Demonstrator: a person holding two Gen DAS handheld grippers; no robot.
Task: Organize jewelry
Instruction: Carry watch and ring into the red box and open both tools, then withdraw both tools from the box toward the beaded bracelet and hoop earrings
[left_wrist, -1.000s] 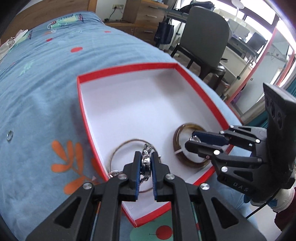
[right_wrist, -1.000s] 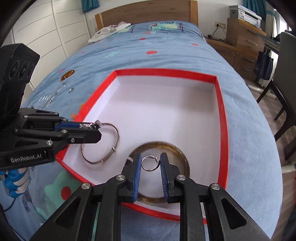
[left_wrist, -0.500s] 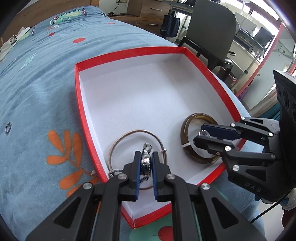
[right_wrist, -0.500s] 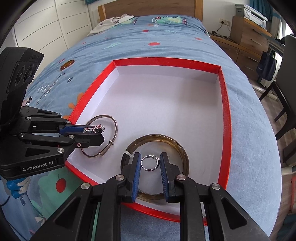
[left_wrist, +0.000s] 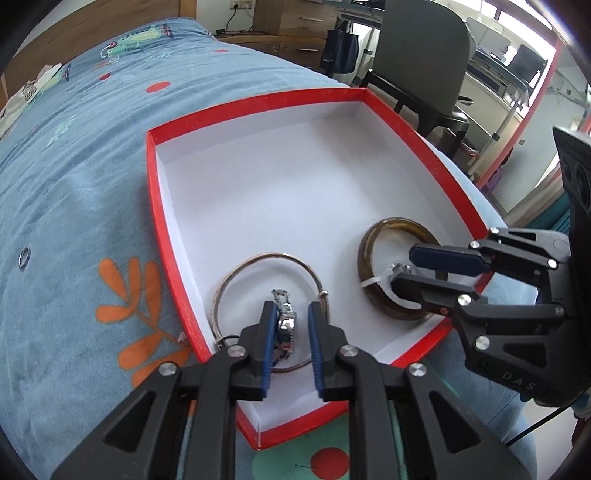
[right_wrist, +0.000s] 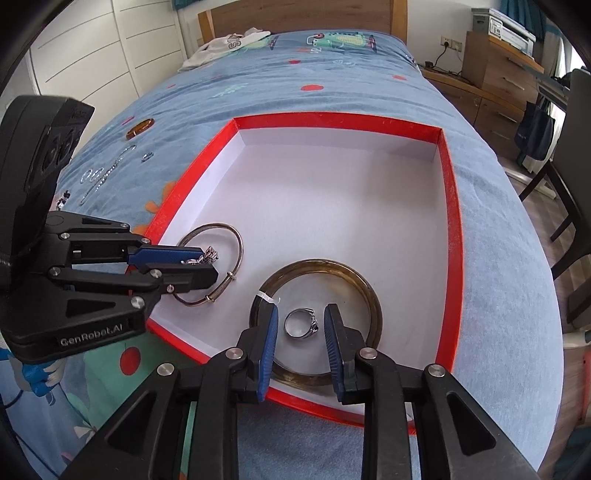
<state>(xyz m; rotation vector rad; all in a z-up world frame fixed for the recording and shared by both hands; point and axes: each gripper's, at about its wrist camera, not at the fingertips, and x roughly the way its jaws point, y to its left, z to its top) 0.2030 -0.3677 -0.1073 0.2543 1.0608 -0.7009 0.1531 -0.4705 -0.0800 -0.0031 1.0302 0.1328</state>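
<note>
Ring (right_wrist: 301, 324) released; right gripper (right_wrist: 301, 314) jaws now opening.

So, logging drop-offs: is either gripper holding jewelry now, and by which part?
Neither. Both sets of jaws are opening: the silver ring lies free inside the right gripper; the left gripper is releasing its silver chain piece.

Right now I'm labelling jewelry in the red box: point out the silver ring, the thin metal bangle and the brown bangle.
silver ring (right_wrist: 301, 324), right wrist view, its band
thin metal bangle (left_wrist: 275, 256), left wrist view, far arc
brown bangle (right_wrist: 364, 291), right wrist view, right rim
</note>
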